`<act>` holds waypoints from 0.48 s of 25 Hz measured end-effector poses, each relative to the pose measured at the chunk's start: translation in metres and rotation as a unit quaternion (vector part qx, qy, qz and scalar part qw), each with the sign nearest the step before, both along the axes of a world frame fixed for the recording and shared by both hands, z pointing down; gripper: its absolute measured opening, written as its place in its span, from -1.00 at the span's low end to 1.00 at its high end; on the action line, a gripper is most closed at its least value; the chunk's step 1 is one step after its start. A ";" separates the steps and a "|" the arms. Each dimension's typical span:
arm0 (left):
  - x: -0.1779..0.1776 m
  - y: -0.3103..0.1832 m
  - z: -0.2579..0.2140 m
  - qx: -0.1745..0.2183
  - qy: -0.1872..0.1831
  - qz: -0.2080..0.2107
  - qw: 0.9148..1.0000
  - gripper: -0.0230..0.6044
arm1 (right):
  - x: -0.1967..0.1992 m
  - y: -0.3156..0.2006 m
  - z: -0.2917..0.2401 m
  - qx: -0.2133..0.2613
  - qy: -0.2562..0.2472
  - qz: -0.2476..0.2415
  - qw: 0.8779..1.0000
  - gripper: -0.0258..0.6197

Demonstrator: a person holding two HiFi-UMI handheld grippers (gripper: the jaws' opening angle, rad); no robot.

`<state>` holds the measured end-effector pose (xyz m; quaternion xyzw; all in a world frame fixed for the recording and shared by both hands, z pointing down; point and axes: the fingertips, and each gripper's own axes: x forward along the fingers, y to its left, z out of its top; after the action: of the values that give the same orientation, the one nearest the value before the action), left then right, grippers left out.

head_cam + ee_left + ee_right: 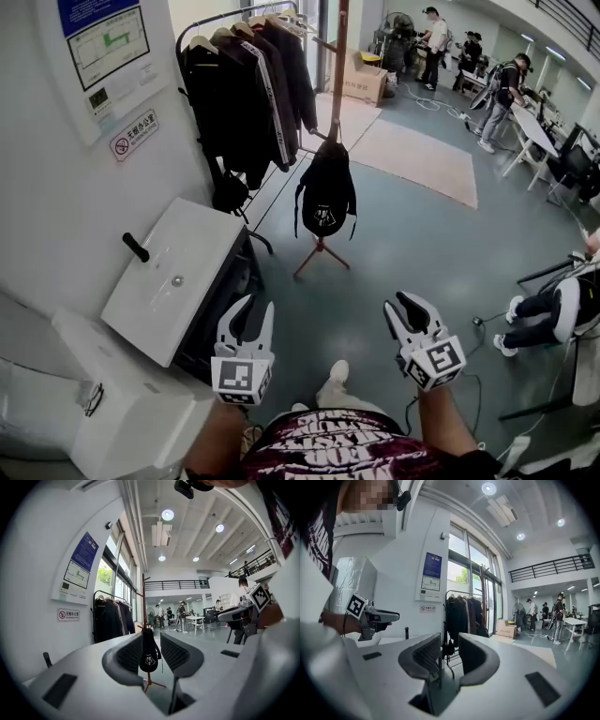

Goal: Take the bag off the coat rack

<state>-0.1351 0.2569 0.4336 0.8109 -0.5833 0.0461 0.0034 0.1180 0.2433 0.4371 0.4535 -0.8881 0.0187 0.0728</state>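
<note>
- Two grippers sit low and near in the head view, the left gripper (pixel 258 307) and the right gripper (pixel 397 302), both well apart from the bag (pixel 327 192)
- We see the left gripper's jaws standing apart in its own view with nothing between them; the bag shows through the gap only as a small dark shape far off
- We see the right gripper's jaws apart too, gripping nothing; through their gap we make out only the dark jackets (pixel 459 616) on the clothes rail (pixel 461 591)
- The bag is black and hangs on the coat rack (pixel 339 66), far from us, out on the grey floor right of the clothes rail
- We cannot tell how it is hung, since its own top covers the hook
- The coat rack's pole runs out of the top of the head view, and of its splayed feet (pixel 321 261) only part shows below the bag
- White print on the bag's front is too small for us to read
- A white cabinet (pixel 178 272) stands near left against the wall, its lower part in shadow
- Far right, several people (pixel 506 89) stand by tables, too small to make out
- A seated person (pixel 553 314) is cut off by the right edge
- Both forearms behind the grippers run off the bottom edge
</note>
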 end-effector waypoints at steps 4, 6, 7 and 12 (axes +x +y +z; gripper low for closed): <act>0.008 -0.029 0.007 -0.008 -0.005 0.005 1.000 -0.59 | 0.009 -0.029 0.002 -0.003 -0.003 0.004 1.000 -0.53; 0.012 -0.047 0.006 -0.008 -0.009 0.003 1.000 -0.59 | 0.013 -0.046 0.004 -0.006 -0.003 0.003 1.000 -0.52; 0.014 -0.056 0.006 -0.009 -0.009 0.003 1.000 -0.59 | 0.015 -0.053 0.005 -0.007 -0.003 0.002 1.000 -0.51; 0.038 -0.093 0.007 -0.014 -0.015 0.012 1.000 -0.59 | 0.028 -0.088 0.006 -0.002 -0.013 0.001 1.000 -0.49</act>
<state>-0.0967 0.1634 0.4403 0.8172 -0.5725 0.0668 0.0056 0.1462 0.1553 0.4432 0.4538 -0.8886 0.0268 0.0619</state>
